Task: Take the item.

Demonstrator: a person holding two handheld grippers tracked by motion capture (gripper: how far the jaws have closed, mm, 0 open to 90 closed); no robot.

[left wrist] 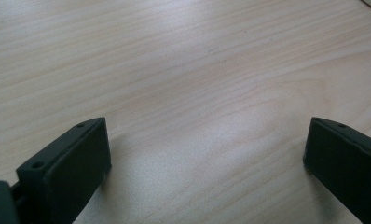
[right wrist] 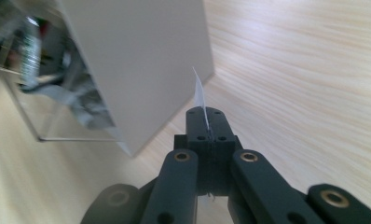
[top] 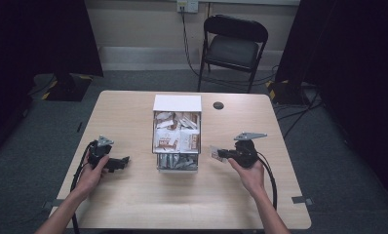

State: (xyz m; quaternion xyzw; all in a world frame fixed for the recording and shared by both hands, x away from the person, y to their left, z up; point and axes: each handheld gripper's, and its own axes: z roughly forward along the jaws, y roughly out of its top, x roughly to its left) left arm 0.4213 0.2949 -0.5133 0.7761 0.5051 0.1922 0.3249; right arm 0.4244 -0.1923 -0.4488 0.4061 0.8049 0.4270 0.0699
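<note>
Here, on the left of the wooden table (top: 133,195), the left gripper (top: 125,161) is held low over bare tabletop by the left hand (top: 92,175), well apart from the box. In the left gripper view its jaws are seen spread wide, one at each lower corner, with nothing but wood grain (left wrist: 188,93) between them.

At the table's centre a clear box (top: 177,168) with a white lid section (top: 177,103) at its far end is seen, packed with small sachets (top: 175,136), brown-and-white above and silvery at the near end.

Just right of the box, the right gripper (top: 218,154) is held by the right hand (top: 250,175), pointing toward the box's near right corner. Its jaws are closed together on a thin pale sachet (right wrist: 200,95), seen edge-on in the right gripper view, standing up from between the jaw tips. The box's white wall (right wrist: 141,60) is seen close beside it; contact cannot be determined.

Beyond the table, a black folding chair (top: 233,46) is noted
</note>
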